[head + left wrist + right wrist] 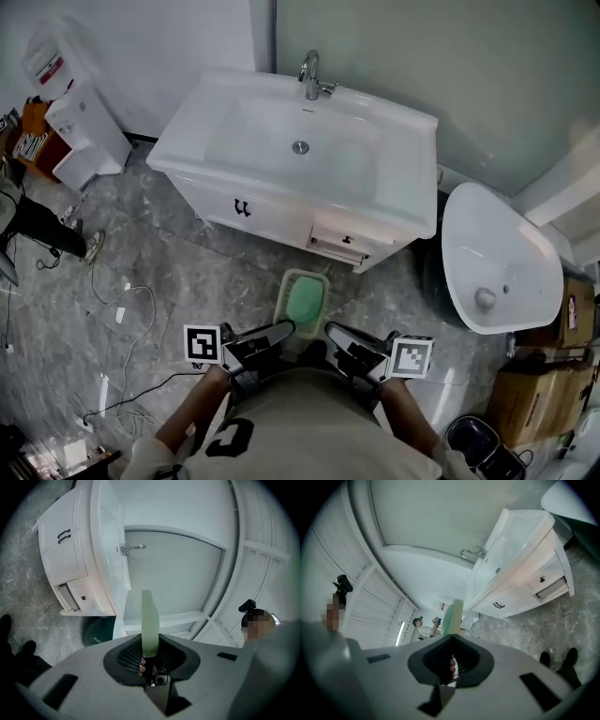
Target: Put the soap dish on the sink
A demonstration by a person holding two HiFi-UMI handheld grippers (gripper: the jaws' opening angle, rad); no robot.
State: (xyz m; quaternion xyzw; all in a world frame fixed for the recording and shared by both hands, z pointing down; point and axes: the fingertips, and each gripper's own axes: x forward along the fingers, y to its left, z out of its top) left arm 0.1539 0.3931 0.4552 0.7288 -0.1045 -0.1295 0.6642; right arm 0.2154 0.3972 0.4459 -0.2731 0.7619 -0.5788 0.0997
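1. Writing: we can read none. A white unit (pixel 56 66) at far left carries a red label, but the print is too small. Each gripper bears a marker cube, one on the left (pixel 202 344) and one on the right (pixel 411 356), with black-and-white square patterns and no words. The shirt shows a black blocky mark that we cannot read.
2. Left gripper (pixel 281 328): the jaws are nearly together and pinch the near left edge of the soap dish (pixel 305 298). In the left gripper view the dish stands edge-on, clamped between them.
3. Right gripper (pixel 334 330): the jaws are likewise drawn in on the near right edge of the same dish. The right gripper view shows its pale green rim rising out of the jaw notch.
4. Soap dish: a pale green rectangular tray with rounded corners and a deeper green centre. It is held flat out in front of us, over the grey marbled floor (pixel 141 244).
5. Position: the dish is in front of the white cabinet, below the sink (pixel 403 141) and not touching it. The basin has a chrome faucet (pixel 312 77) at the back and a drain (pixel 300 147) in the middle.
6. A second white basin (pixel 497 253) sits apart at the right.
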